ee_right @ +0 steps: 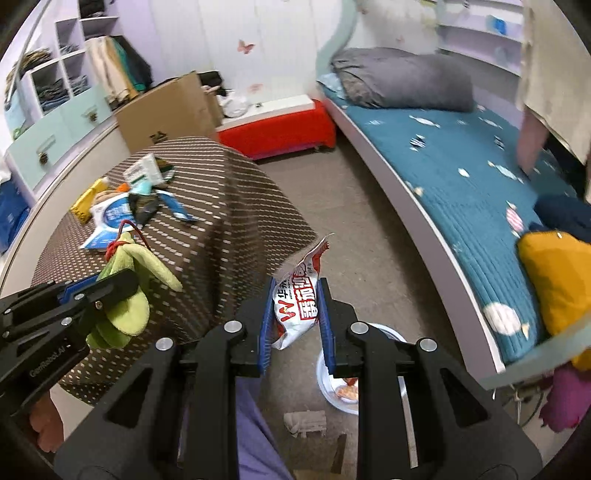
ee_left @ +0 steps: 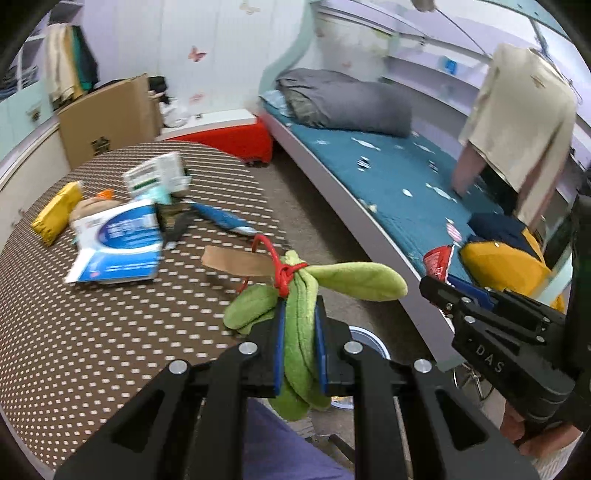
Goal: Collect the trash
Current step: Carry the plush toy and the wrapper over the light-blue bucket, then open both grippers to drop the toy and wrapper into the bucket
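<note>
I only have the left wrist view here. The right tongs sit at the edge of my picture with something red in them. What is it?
Observer: A torn red-and-white snack packet, pinched in the right tongs.
Reviewer: Anything in the bin I glimpse below?
Observer: Yes, the white-lined bin has orange scraps at the bottom.
Reviewer: Any trash on the floor?
Observer: One crumpled pale wad lies on the floor beside the bin.

Bedroom. Lilac walls (ee_right: 221,33) with butterfly decals. Bed with teal quilt (ee_right: 461,177) at three o'clock, grey pillow (ee_right: 406,79) at one. Cardboard box (ee_right: 166,110) at eleven; red bench (ee_right: 277,129) at twelve. Taupe carpet (ee_right: 354,206).
</note>
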`<state>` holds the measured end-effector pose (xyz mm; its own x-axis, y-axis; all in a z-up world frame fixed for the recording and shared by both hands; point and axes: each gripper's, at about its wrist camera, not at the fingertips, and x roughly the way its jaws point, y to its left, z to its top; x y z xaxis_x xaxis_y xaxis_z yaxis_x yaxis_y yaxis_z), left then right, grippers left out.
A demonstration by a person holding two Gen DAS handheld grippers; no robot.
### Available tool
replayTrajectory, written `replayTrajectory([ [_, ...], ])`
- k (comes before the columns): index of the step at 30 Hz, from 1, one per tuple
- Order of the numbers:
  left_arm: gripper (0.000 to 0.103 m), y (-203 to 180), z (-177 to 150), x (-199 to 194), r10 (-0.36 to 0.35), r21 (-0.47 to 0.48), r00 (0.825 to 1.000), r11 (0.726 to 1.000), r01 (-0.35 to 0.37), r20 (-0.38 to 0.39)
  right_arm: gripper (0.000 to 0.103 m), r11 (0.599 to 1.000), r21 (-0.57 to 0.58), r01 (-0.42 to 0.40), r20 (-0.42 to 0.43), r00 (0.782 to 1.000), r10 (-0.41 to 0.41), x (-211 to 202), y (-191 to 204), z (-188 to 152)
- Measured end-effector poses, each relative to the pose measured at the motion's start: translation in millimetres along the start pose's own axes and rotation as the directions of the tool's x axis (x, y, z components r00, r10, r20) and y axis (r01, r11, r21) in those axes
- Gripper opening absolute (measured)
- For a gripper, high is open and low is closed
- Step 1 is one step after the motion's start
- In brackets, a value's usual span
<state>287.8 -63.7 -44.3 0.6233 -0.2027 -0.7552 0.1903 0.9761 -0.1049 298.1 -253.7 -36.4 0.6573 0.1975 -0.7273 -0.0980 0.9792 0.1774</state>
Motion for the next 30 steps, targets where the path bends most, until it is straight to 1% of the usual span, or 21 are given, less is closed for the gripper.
replayTrajectory([
  [3, 0.014, -20.5, -2.2, 10.2, -0.023, 0.039, 0.999, 0.999, 0.023, -0.023, 0.022, 0.999, 0.043, 0.022, -0.008, 1.000, -0.021, -2.8, -20.1, -7.8],
  [8, 0.014, -55.0, -11.2, 30.1, -0.052, 0.099, 0.995, 0.993, 0.060, -0.083, 0.022, 0.992, 0.103, 0.067, -0.033, 0.997, -0.064, -3.4, -50.0, -21.3],
  [13, 0.014, -86.0, -21.0, 57.0, -0.074, 0.155, 0.983, 0.983, 0.100, -0.165, 0.022, 0.984, 0.147, 0.104, -0.072, 0.993, -0.095, 1.8, -75.0, -36.1],
  [16, 0.014, -99.8, -26.5, 73.3, -0.054, 0.183, 0.978, 0.979, 0.091, -0.201, 0.022, 0.977, 0.172, 0.124, -0.102, 0.989, -0.107, 8.0, -89.1, -46.1],
  [19, 0.014, -108.5, -31.2, 89.3, -0.071, 0.186, 0.969, 0.976, 0.117, -0.237, 0.022, 0.970, 0.193, 0.146, -0.136, 0.983, -0.120, 14.6, -100.8, -57.0],
  [21, 0.019, -112.7, -32.3, 98.3, -0.107, 0.171, 0.964, 0.974, 0.151, -0.242, 0.022, 0.965, 0.208, 0.158, -0.156, 0.980, -0.127, 17.8, -108.1, -62.7],
  [22, 0.026, -116.5, -32.5, 102.0, -0.123, 0.170, 0.966, 0.972, 0.164, -0.228, 0.022, 0.962, 0.216, 0.166, -0.165, 0.977, -0.132, 19.5, -111.9, -64.9],
  [23, 0.044, -118.1, -32.5, 103.6, -0.130, 0.165, 0.968, 0.972, 0.167, -0.214, 0.022, 0.960, 0.222, 0.172, -0.170, 0.976, -0.135, 20.6, -114.9, -66.3],
  [24, 0.053, -118.9, -32.2, 105.2, -0.136, 0.154, 0.970, 0.973, 0.169, -0.202, 0.022, 0.956, 0.231, 0.181, -0.178, 0.974, -0.141, 21.6, -119.2, -68.5],
  [25, 0.058, -118.3, -31.8, 106.9, -0.139, 0.143, 0.971, 0.975, 0.169, -0.196, 0.022, 0.953, 0.237, 0.186, -0.183, 0.972, -0.144, 22.4, -121.7, -69.7],
  [30, 0.058, -117.6, -33.5, 115.9, -0.110, 0.151, 0.971, 0.978, 0.144, -0.211, 0.022, 0.946, 0.256, 0.201, -0.205, 0.967, -0.150, 28.3, -130.3, -74.7],
])
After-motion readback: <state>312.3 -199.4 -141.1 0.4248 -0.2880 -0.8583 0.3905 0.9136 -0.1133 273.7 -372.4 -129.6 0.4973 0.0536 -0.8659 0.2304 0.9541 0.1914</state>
